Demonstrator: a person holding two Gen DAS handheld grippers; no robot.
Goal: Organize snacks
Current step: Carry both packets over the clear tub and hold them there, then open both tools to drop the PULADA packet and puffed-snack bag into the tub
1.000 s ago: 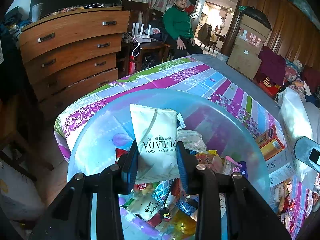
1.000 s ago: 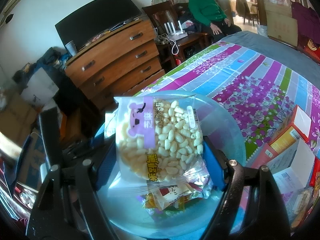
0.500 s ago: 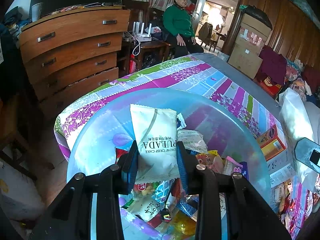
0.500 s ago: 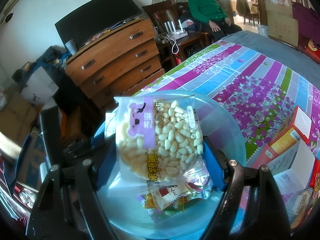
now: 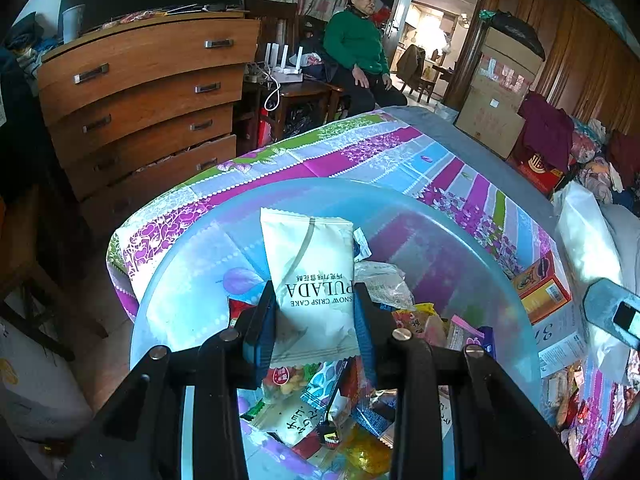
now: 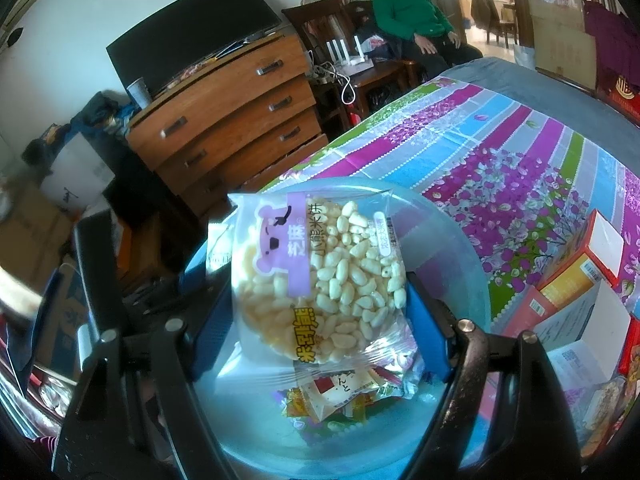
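My left gripper (image 5: pixel 315 320) is shut on a white snow crisp cake packet (image 5: pixel 312 276), held upright above a pale blue plastic bowl (image 5: pixel 400 208). Several loose snack packets (image 5: pixel 332 404) lie in that bowl. In the right wrist view my right gripper (image 6: pixel 320 320) is shut on a clear packet of puffed rice cake with a purple bear label (image 6: pixel 320 280). It hangs over the blue bowl (image 6: pixel 460 248), where a few small packets (image 6: pixel 340 392) lie on the bottom.
The bowl sits on a striped purple floral tablecloth (image 5: pixel 400 152). Orange and white boxes (image 6: pixel 580 276) and more wrappers lie to the right. A wooden chest of drawers (image 5: pixel 140 100) stands beyond the table's left edge. A person in green (image 5: pixel 356 48) sits at the back.
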